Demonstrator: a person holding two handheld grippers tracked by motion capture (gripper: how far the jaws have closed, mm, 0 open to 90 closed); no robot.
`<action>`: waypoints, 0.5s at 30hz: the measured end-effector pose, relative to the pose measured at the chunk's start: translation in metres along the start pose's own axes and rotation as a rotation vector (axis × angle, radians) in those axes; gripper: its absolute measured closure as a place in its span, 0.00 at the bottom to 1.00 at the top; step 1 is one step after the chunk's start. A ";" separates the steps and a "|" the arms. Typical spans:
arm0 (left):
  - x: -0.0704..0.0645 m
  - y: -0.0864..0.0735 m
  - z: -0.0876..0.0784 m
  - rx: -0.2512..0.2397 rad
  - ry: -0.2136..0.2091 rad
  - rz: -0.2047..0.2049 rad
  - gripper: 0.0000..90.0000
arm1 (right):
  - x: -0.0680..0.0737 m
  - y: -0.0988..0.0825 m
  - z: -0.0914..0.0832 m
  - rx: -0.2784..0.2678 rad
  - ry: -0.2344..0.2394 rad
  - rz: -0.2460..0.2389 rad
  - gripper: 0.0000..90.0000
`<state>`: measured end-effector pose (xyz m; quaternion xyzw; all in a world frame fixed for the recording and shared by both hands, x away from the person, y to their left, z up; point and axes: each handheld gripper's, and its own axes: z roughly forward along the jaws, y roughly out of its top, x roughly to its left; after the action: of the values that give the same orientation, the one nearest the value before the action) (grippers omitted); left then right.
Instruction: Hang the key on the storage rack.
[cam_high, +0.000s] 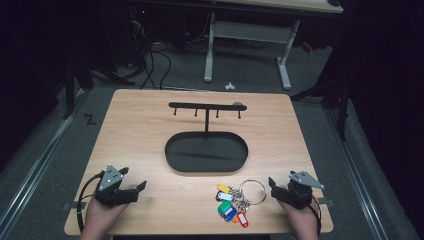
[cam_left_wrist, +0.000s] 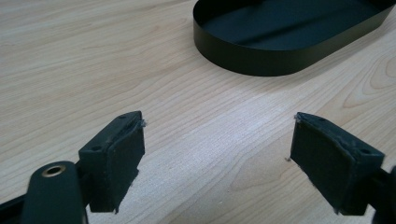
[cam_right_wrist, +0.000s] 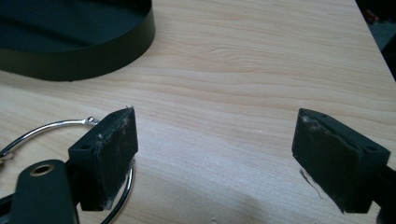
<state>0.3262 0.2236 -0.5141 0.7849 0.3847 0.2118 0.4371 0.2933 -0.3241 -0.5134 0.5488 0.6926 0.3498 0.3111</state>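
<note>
High view: I see a wooden counter (cam_high: 150, 125) carrying a black oval tray (cam_high: 206, 152) at its centre, with a black hook stand (cam_high: 207, 107) rising from the tray's far side and ending in a crossbar with 4 small pegs. The key ring (cam_high: 239, 198), 1 large metal loop with a bunch of coloured tags in yellow, green, blue, orange and red, lies flat on the counter near the front edge, in front of the tray and to its right. My left tongs (cam_high: 141, 186) rest at the front left of the counter, pointing toward the centre, well apart from the key ring. My right tongs (cam_high: 271, 183) sit at the front right, just beside the ring's loop, not gripping it. Left gripper view: the left tongs (cam_left_wrist: 218, 122) stand wide, with bare wood between the pads and the tray (cam_left_wrist: 261, 60) ahead, near but apart. Right gripper view: the right tongs (cam_right_wrist: 215, 114) stand wide, with bare wood between the pads; the key ring's metal loop (cam_right_wrist: 51, 126) curves past the outer side of 1 pad, and I cannot tell whether it touches. The tray (cam_right_wrist: 93, 60) rim lies ahead.
</note>
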 end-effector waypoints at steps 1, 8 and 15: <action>0.000 0.000 0.000 -0.001 -0.001 0.001 0.20 | -0.001 0.000 0.000 0.000 -0.003 0.002 0.16; 0.000 0.000 -0.001 0.002 -0.002 -0.002 0.20 | 0.004 0.001 -0.001 0.001 -0.005 -0.041 0.16; 0.000 0.000 -0.001 -0.001 -0.003 -0.008 0.19 | 0.006 0.002 -0.001 0.010 0.007 -0.041 0.16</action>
<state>0.3250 0.2241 -0.5136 0.7834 0.3872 0.2091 0.4389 0.2923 -0.3182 -0.5115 0.5346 0.7067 0.3418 0.3129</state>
